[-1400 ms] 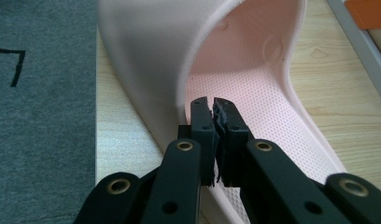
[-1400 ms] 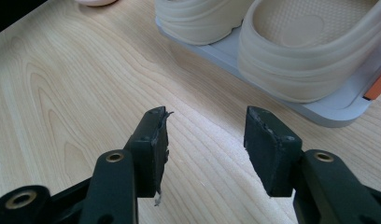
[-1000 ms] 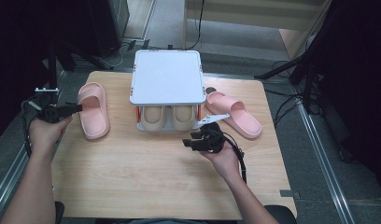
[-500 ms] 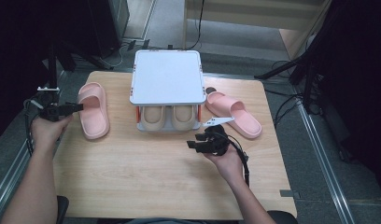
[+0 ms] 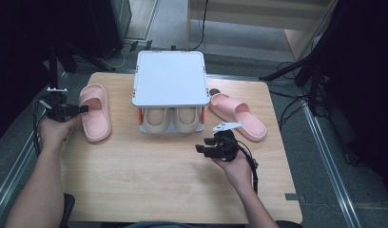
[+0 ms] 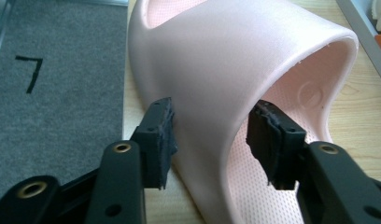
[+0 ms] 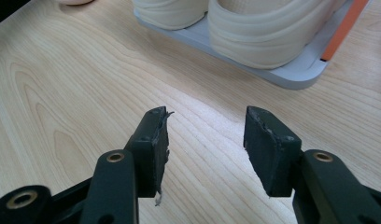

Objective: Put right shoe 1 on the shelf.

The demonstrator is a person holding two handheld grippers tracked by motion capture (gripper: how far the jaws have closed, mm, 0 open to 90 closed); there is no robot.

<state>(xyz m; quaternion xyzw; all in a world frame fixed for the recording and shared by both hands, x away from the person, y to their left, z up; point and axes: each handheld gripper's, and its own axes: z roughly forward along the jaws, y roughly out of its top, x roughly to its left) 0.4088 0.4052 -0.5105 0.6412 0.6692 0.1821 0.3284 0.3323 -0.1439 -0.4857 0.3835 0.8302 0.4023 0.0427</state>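
Since a second ago: left claw (image 5: 83, 109) lowered, jaws lately narrowing, straddling strap of pink slipper (image 5: 95, 112) at counter (image 5: 135, 180) nine o'clock, not yet pinching. Right claw (image 5: 201, 148) spread, idle. Next, probably: squeeze strap, lift toward shoe rack (image 5: 169, 78).

1. Left pink slipper (image 6: 216, 70): soft foam or rubber look, matt and smooth on the strap; the footbed is finely dimpled.
2. Right pink slipper (image 5: 239, 115): same matt pink finish.
3. Left gripper (image 6: 212, 135): black matt plastic jaws, brass-coloured rivets, rough frayed black pads.
4. Right gripper (image 7: 205, 140): same build; pad edges worn, a loose thread hangs from one.
5. Table (image 5: 149, 180): pale wood with visible grain, smooth, slight satin sheen.
6. Shoe rack (image 5: 169, 78): grey-white smooth plastic top and tray, glossy orange posts.
7. Beige slippers (image 7: 254, 18) in the rack: matt, rubbery.
8. Floor (image 6: 53, 70): grey, short-pile carpet texture.
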